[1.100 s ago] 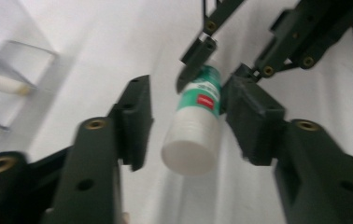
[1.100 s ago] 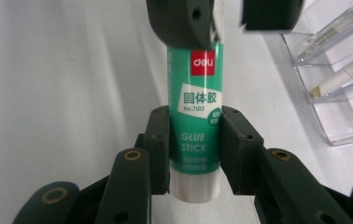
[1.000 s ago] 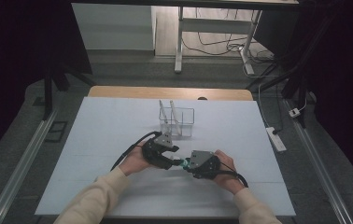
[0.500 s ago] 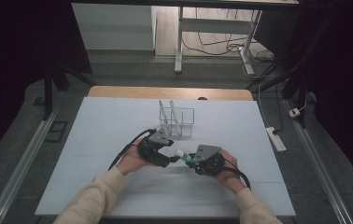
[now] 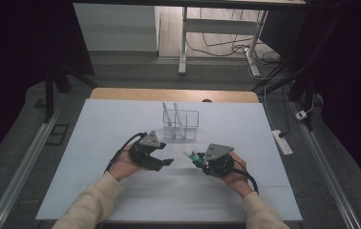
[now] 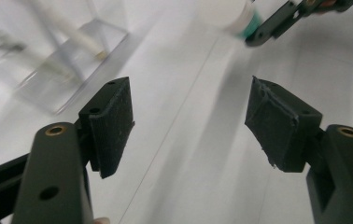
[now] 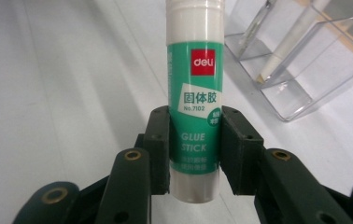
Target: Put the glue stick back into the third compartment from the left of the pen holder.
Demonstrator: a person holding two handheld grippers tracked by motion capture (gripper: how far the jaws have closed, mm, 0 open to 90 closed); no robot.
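Note:
A green and white glue stick point(image 7: 194, 93) stands between the jaws of my right gripper point(image 7: 194, 149), which is shut on its lower body. In the high view the glue stick point(image 5: 191, 155) points left from the right gripper point(image 5: 198, 161) toward my left gripper point(image 5: 167, 162), with a gap between them. The left gripper point(image 6: 191, 116) is open; its jaws have just been opening and nothing is between its pads point(image 6: 114, 116). The glue stick's white cap end point(image 6: 233, 16) shows beyond it at the upper right.
A clear plastic pen holder point(image 5: 181, 125) with two white pens stands on the white table point(image 5: 97, 143) just behind the grippers. It also appears as the pen holder point(image 7: 305, 70) to the right gripper's upper right and blurred as the pen holder point(image 6: 67, 65).
The left gripper has drawn away to the left from the glue stick and the right gripper, and its jaws stand wider. The right gripper has kept its grip in place.

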